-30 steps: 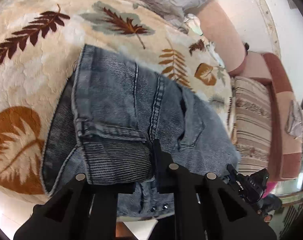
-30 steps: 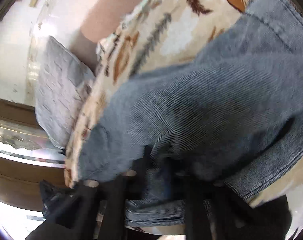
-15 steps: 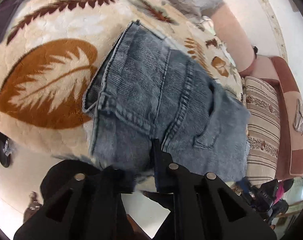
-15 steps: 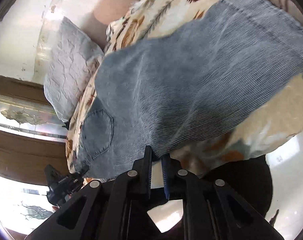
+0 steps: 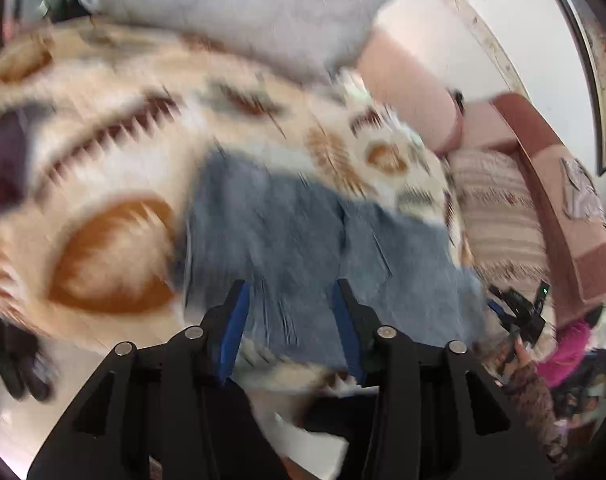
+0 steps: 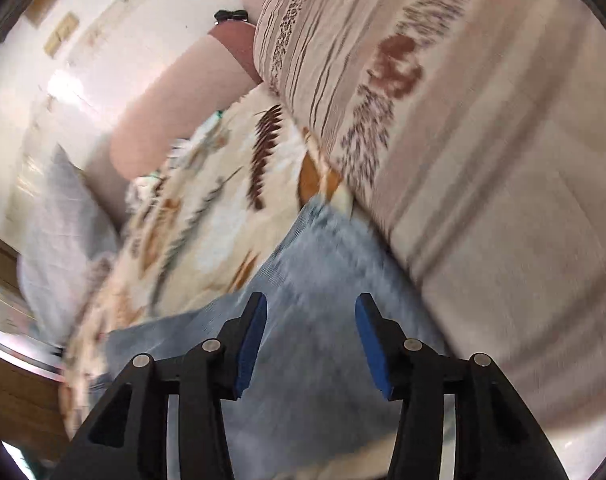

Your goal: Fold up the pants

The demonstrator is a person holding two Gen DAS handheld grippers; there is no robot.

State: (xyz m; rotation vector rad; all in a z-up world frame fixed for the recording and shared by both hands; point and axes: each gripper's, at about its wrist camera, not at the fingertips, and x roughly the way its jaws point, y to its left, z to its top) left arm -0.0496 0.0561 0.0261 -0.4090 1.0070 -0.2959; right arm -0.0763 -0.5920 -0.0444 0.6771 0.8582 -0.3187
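Left gripper [image 5: 289, 294] spread wide, blue pads [image 5: 233, 328] empty, poised above folded denim pants [image 5: 303, 240]. Right gripper [image 6: 311, 312] likewise spread, gripping nothing, over the same pants [image 6: 315, 280]. Pants flat on a leaf-print blanket [image 5: 103, 184], near its front edge, beside a striped cushion [image 6: 443, 100]. Grey pillow [image 5: 243, 12] beyond. Both views motion-blurred.
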